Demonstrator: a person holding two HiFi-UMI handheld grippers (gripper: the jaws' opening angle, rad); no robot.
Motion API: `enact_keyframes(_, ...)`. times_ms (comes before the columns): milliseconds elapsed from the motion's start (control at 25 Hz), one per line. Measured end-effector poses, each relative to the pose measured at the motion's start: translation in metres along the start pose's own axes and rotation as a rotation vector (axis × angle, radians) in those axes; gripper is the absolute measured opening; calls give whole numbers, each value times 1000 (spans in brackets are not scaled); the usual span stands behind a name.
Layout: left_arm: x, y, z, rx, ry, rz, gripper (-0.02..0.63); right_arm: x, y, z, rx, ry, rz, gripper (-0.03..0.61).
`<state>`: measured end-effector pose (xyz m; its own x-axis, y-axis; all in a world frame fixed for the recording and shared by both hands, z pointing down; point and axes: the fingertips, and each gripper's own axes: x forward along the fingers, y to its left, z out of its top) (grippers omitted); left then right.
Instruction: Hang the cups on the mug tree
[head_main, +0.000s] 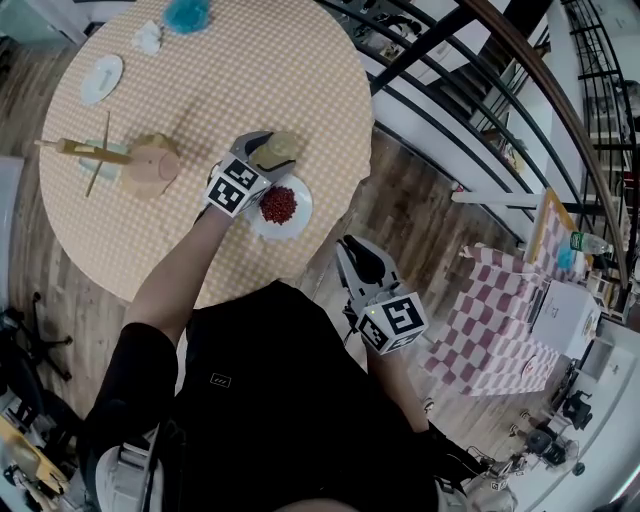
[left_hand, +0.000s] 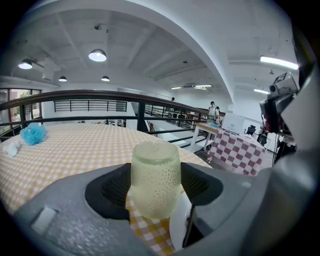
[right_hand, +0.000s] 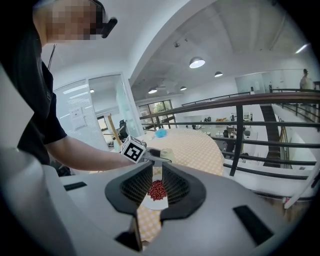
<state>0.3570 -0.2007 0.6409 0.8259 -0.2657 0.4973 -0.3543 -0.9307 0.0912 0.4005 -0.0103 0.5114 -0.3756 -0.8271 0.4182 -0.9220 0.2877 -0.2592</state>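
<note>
A pale yellow-green dotted cup (left_hand: 155, 180) stands on the yellow checked table (head_main: 220, 80), near its front edge. My left gripper (head_main: 262, 160) is shut on the cup (head_main: 279, 148), one pad against each side. The wooden mug tree (head_main: 92, 152) stands at the table's left, with a tan cup (head_main: 152, 166) at its right side; whether that cup hangs on a peg I cannot tell. My right gripper (head_main: 352, 256) hovers off the table beyond its near edge, jaws closed to a narrow slit with nothing in it. It (right_hand: 156, 172) points toward the table.
A white plate of red beans (head_main: 280, 205) lies just beside the held cup, its rim (left_hand: 180, 227) under the left jaws. A white saucer (head_main: 100, 78), a blue tuft (head_main: 187, 14) and a crumpled white thing (head_main: 148, 38) sit further back. A black railing (head_main: 450, 60) curves round the table.
</note>
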Motion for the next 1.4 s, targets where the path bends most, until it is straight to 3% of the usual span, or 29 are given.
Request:
enact_keyframes(200,-4,2,0,-8,48,9,299,5,3,7,-11,-11,15,66)
enact_keyframes(480,-36,-9,26,-22,-25,43,299,11,10,22,-40,-46,55,66)
enact_keyframes(840,-115,-38,68,-8,-95,81,299,21,41,42,-74,-78,135,66)
enact_keyframes(1400,-230,-56,70,-25,-136,88,301,64,119,51,-72,-94,243,66)
